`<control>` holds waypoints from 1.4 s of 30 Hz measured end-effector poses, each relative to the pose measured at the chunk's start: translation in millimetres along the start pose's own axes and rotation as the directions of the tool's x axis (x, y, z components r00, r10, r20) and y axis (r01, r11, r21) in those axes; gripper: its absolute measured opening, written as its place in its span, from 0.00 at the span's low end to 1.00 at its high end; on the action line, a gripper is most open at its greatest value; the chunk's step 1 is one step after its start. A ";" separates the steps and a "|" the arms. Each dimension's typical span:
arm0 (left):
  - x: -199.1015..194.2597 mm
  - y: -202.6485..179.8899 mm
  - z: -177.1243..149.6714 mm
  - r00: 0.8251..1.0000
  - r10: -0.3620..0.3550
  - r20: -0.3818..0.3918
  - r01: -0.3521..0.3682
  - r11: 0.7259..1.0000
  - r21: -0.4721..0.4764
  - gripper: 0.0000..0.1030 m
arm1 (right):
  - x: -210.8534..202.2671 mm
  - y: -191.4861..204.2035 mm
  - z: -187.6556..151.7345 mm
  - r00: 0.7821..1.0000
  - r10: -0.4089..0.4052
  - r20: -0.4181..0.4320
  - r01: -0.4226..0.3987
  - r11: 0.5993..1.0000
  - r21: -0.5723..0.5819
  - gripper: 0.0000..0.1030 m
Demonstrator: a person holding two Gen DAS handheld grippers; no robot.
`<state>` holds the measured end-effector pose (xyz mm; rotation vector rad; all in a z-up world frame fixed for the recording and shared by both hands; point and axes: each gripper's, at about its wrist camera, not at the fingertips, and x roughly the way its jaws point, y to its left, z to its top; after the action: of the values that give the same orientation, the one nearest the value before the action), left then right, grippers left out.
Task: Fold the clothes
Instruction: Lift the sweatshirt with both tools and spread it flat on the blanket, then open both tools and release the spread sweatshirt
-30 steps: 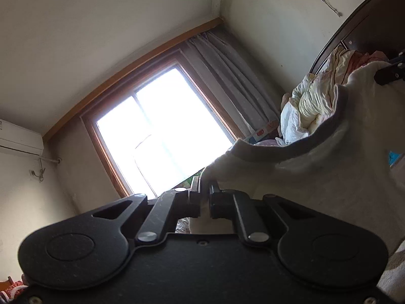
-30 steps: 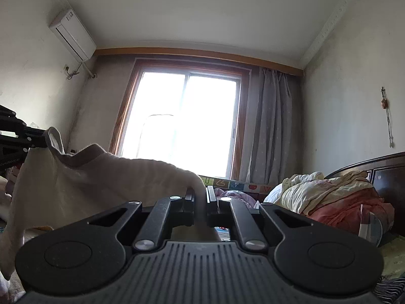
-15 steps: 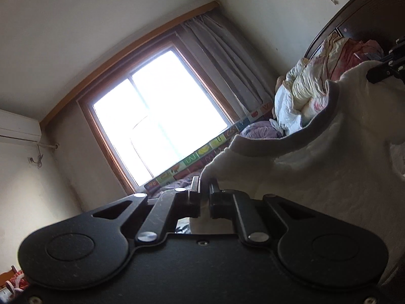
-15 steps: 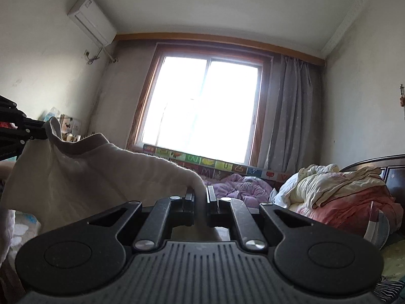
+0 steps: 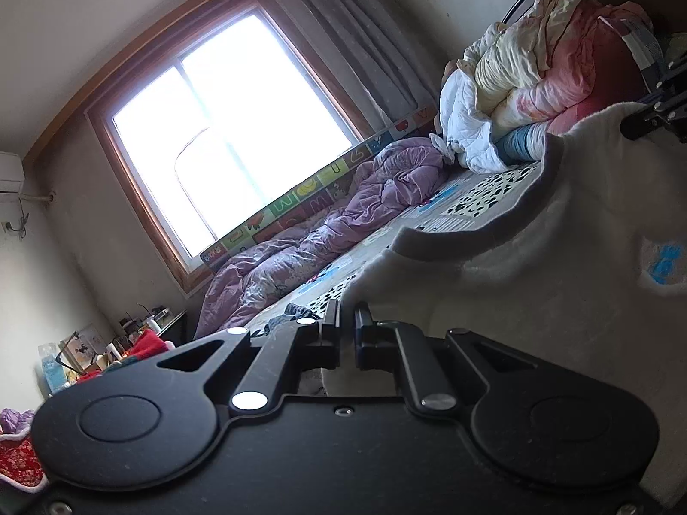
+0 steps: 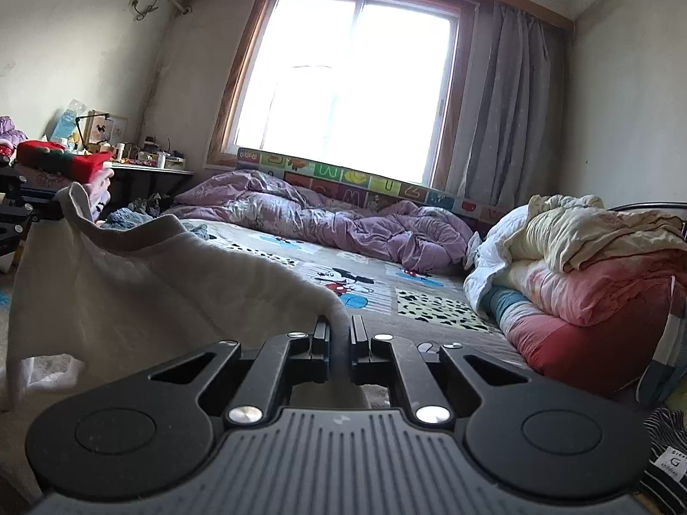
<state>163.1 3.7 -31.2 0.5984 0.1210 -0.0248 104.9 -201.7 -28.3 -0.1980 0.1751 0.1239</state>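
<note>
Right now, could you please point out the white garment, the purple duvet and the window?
white garment (image 6: pixel 141 283), right wrist view, on its draped body.
purple duvet (image 6: pixel 326 219), right wrist view, on its crumpled middle.
window (image 6: pixel 343 77), right wrist view, on the glass.

A bright window (image 6: pixel 343 73) sits above a bed (image 6: pixel 378 296); below it a rumpled purple quilt (image 6: pixel 326 219), piled bedding (image 6: pixel 592 274) to its right.

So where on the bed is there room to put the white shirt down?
The bare patch is the cartoon sheet in the middle, between the purple quilt under the window and the bedding pile on the right. Those two edges are crowded. Both tools, left tool and right tool, hold the white shirt.
</note>
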 end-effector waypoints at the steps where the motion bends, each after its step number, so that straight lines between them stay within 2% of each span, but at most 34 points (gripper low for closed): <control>1: 7.8 -1.7 -1.9 1.000 -0.002 -0.005 0.002 1.000 -0.002 0.05 | 9.3 -0.2 -3.3 1.000 -0.002 -0.010 0.002 1.000 0.005 0.10; 12: 91.2 -18.9 -31.4 0.997 -0.037 -0.063 0.038 0.999 0.006 0.05 | 101.7 4.3 -25.8 0.995 0.005 -0.095 -0.011 0.998 -0.061 0.10; 17: 126.7 -25.3 -45.5 0.992 -0.087 -0.096 0.090 0.996 0.020 0.05 | 137.2 3.7 -33.9 0.990 0.017 -0.142 -0.029 0.997 -0.078 0.10; 28: 178.3 -35.2 -68.7 0.965 -0.176 -0.192 0.179 0.984 -0.002 0.05 | 194.4 2.0 -52.6 0.962 0.056 -0.268 -0.078 0.994 -0.072 0.10; 34: 199.6 -41.3 -76.6 0.936 -0.218 -0.275 0.217 0.976 -0.036 0.06 | 213.5 1.0 -65.1 0.939 0.069 -0.338 -0.087 0.995 -0.040 0.12; 36: 205.9 -45.1 -78.1 0.930 -0.214 -0.300 0.217 0.976 -0.022 0.10 | 219.4 -0.7 -69.3 0.931 0.071 -0.358 -0.083 0.996 -0.019 0.15; 38: 210.6 -45.6 -78.9 0.920 -0.215 -0.329 0.215 0.976 -0.036 0.13 | 225.6 -3.0 -73.5 0.923 0.067 -0.380 -0.070 0.998 0.006 0.23; 40: 215.7 -45.0 -80.1 0.910 -0.210 -0.356 0.203 0.977 -0.056 0.20 | 229.9 -4.9 -76.5 0.916 0.064 -0.396 -0.059 0.998 0.025 0.27; 42: 222.3 -44.2 -82.3 0.902 -0.183 -0.391 0.170 0.983 -0.067 0.36 | 233.6 -7.0 -79.8 0.910 0.062 -0.409 -0.049 0.998 0.044 0.32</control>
<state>372.5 16.2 -150.2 0.5539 0.5699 -0.0780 321.3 -200.5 -147.3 -0.1845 0.6039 0.1349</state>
